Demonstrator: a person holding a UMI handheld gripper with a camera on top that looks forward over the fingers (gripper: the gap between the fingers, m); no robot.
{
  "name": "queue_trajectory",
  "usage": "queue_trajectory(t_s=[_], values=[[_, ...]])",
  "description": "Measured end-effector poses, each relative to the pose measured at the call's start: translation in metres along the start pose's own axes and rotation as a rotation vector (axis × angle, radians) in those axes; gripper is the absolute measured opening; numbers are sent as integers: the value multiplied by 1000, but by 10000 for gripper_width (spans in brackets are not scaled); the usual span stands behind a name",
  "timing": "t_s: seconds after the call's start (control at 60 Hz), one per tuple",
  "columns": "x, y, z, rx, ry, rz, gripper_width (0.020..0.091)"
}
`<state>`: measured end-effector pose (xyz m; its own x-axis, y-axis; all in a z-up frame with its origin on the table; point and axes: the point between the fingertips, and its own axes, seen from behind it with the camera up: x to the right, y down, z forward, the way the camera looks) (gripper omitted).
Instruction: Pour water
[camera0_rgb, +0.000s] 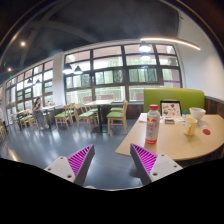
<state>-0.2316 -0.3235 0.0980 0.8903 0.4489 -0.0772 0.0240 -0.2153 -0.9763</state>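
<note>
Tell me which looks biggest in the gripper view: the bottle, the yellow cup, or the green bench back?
1. Green bench back, widest, though it stands farthest away.
2. Bottle, tall and nearest on the table.
3. Yellow cup, smallest.
Nearness flatters the bottle.

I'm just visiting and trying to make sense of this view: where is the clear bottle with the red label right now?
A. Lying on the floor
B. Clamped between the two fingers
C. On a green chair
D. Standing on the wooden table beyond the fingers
D: the bottle stands upright on the wooden table, beyond the open gripper, whose fingers hold nothing.
</note>
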Motion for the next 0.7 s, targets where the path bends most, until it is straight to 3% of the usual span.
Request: queue_trajectory(t_s=[0.133,0.233,0.417,0.7], values=[[12,-14,-9,54,38,-14,788],[31,-24,-3,136,76,-53,789],[114,-36,52,192,209,-76,786],[182,-61,149,201,335,-138,775]])
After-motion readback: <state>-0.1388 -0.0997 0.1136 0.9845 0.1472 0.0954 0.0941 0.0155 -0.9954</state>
